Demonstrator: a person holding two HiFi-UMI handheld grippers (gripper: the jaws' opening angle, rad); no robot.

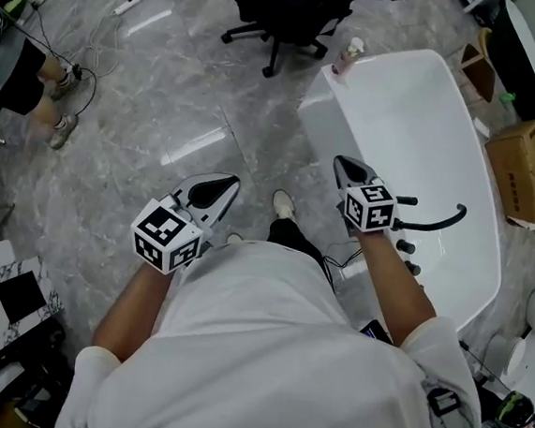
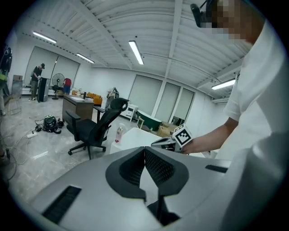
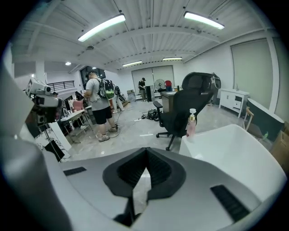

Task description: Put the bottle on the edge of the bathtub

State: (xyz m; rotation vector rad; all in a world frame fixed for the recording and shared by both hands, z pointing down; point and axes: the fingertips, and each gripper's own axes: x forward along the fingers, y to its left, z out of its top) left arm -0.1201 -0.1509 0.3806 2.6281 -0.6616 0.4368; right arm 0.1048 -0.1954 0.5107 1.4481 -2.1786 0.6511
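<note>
A pink bottle with a white pump top (image 1: 349, 56) stands upright on the far end rim of the white bathtub (image 1: 494, 241). It also shows in the left gripper view as the bottle (image 2: 119, 134) and in the right gripper view as the bottle (image 3: 192, 122). My left gripper (image 1: 221, 189) hangs over the grey floor, shut and holding nothing; its jaws meet in its own view (image 2: 144, 149). My right gripper (image 1: 346, 166) hovers at the tub's near left rim, well short of the bottle, shut and holding nothing (image 3: 146, 150).
A black office chair (image 1: 287, 13) stands on the floor just left of the bottle. A black faucet (image 1: 433, 221) sits on the tub's near rim. A cardboard box (image 1: 533, 170) lies right of the tub. A person's legs (image 1: 36, 92) and cables are at far left.
</note>
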